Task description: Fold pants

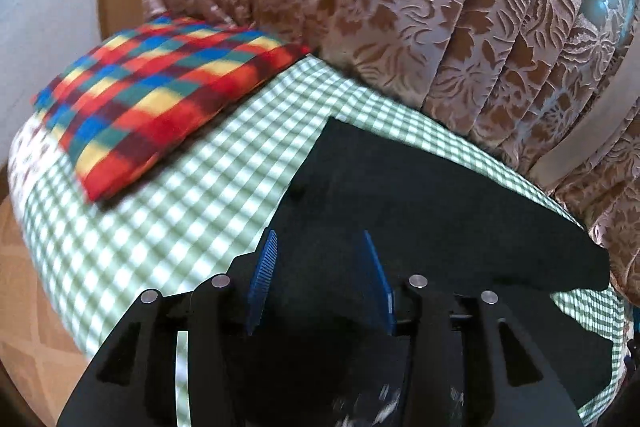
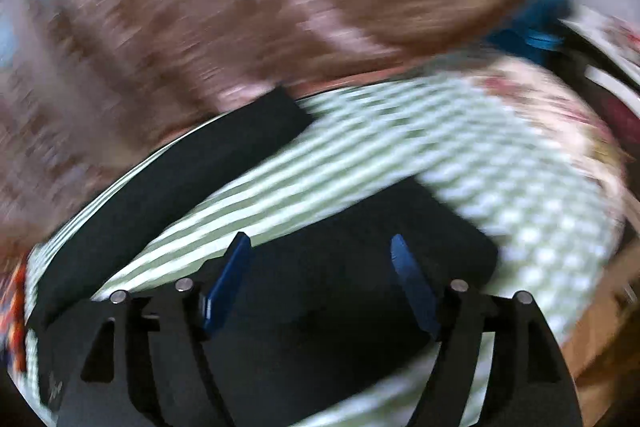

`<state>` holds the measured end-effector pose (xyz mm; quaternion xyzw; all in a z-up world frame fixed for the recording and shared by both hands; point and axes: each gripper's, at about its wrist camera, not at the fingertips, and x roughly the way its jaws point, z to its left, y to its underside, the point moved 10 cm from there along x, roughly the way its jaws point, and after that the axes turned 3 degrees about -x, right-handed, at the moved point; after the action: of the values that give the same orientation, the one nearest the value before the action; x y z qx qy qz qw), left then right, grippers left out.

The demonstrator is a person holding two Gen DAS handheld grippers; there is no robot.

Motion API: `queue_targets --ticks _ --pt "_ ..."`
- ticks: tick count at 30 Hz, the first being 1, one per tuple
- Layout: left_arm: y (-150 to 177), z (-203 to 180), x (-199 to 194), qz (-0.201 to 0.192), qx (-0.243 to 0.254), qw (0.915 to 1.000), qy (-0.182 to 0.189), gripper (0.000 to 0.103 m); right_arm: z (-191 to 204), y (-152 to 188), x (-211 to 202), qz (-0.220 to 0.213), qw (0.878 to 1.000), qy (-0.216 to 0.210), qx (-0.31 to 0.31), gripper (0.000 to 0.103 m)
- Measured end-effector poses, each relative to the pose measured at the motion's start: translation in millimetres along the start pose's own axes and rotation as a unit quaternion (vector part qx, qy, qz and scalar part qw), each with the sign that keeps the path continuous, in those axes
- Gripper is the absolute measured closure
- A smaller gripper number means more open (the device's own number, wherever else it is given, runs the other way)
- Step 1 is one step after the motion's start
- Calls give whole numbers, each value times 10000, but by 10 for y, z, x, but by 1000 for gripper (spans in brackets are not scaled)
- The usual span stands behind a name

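Beneath left gripper (image 1: pixel 320 255), black pants (image 1: pixel 420 195) laid flat on green-checked bed cover (image 1: pixel 180 227); jaws apart, nothing clamped. Right gripper (image 2: pixel 320 259) likewise spread over pants (image 2: pixel 344 291), view blurred. Step judged: fold released. Next: fresh edge to be pinched.

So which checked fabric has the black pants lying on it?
The green-and-white checked sheet; the black pants lie flat on it. The red, blue and yellow plaid pillow sits apart, bare.

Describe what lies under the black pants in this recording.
The black pants lie on a green-and-white checked sheet, which shows all around them. Whether anything sits between the pants and the sheet cannot be seen; the dark fabric covers it.
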<state>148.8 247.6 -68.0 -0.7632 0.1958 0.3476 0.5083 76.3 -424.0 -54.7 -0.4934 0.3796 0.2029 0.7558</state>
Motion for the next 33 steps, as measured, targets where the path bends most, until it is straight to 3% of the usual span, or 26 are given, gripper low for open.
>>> queue_targets --ticks 5,10,13,17,25,27,33 --pt "-374 -165 610 499 -101 9986 170 60 1154 427 461 768 9876 -1092 -825 29" --pt "-719 -93 1231 892 -827 9921 301 60 1762 784 764 1284 9717 -1559 -1221 29" --pt "-860 -84 1541 1088 -1155 9864 418 60 1858 863 861 1421 9684 -1596 -1283 25" --pt "-1045 -95 1935 1226 -1398 9821 311 60 1874 866 940 1523 9681 -1613 -1164 20" --pt "-1081 -133 2541 1573 -1344 9779 -300 60 1920 878 914 1552 9679 -1614 -1144 19" --pt "-1104 -252 2523 1405 -923 9853 -307 87 1920 880 916 1558 9681 -1606 -1129 19" --pt "-1235 -670 1937 323 -127 9993 151 94 1915 886 917 1534 9682 -1596 -1169 19"
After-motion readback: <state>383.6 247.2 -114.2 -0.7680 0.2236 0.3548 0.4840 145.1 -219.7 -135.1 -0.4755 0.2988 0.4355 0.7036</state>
